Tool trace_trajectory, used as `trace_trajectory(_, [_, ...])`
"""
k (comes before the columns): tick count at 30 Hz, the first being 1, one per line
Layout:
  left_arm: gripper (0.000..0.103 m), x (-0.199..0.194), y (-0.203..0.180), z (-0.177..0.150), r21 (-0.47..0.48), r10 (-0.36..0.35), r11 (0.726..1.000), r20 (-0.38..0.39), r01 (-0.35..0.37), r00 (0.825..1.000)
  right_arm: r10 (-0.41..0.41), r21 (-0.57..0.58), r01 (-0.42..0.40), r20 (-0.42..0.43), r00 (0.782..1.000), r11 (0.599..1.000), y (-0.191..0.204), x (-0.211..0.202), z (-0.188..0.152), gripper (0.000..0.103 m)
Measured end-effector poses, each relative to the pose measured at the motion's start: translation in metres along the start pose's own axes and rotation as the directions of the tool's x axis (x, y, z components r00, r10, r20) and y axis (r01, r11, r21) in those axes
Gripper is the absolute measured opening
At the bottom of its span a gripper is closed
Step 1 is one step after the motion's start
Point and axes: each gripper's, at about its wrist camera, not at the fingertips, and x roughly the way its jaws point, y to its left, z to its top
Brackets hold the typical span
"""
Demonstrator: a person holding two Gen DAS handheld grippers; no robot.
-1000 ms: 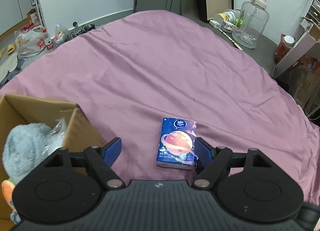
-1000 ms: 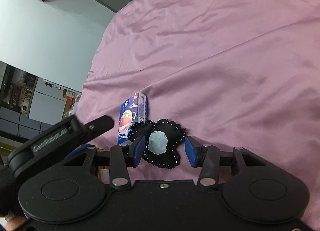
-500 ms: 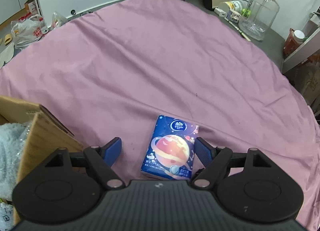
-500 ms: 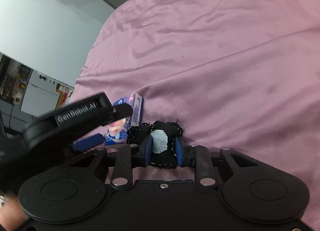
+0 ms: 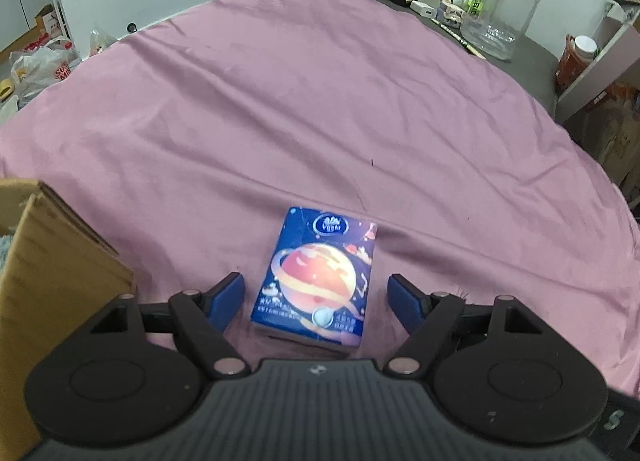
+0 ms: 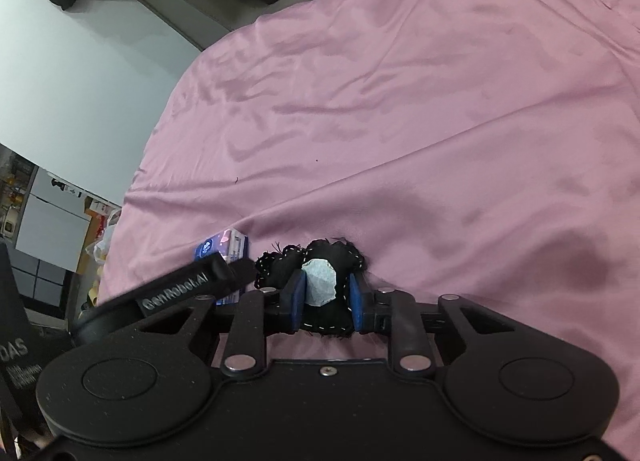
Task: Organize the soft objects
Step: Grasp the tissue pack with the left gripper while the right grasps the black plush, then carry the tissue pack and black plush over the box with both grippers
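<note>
Tissue pack (image 5: 320,281) sits low centre between my left gripper (image 5: 316,297) fingers, spread wide, needing closure next, while my right gripper (image 6: 325,297) pinches the black plush (image 6: 320,261).

1. a black plush (image 6: 320,261) with white stitching and a pale grey patch is clamped between the blue pads (image 6: 298,297) of the right gripper (image 6: 326,299), on the pink cloth (image 6: 420,121).
2. the jaws are seen drawn in tight against the plush on both sides.
3. the left gripper (image 6: 224,277) is seen at the left, marked "genrobot.ai", its jaw state hidden.
4. a blue packet (image 6: 222,245) is partly covered by it, just beside the plush.
5. a grey floor and a white wall are seen beyond the cloth.
</note>
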Motion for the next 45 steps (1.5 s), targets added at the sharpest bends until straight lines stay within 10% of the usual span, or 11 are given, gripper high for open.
trace_trajectory(3, [0.054,-0.005,-0.001,-0.004,0.012,0.006,1.000,0.012,-0.006,1.000,0.003,-0.006,-0.003,0.013,1.000,1.000,0.001,-0.005,0.002,0.023])
trace_trajectory(45, [0.053,-0.169,0.139,-0.027,-0.088,-0.025,0.995,0.152,0.038,0.988,0.151,-0.329,-0.130,0.039,0.988,0.935,0.134,-0.087,-0.071,0.023])
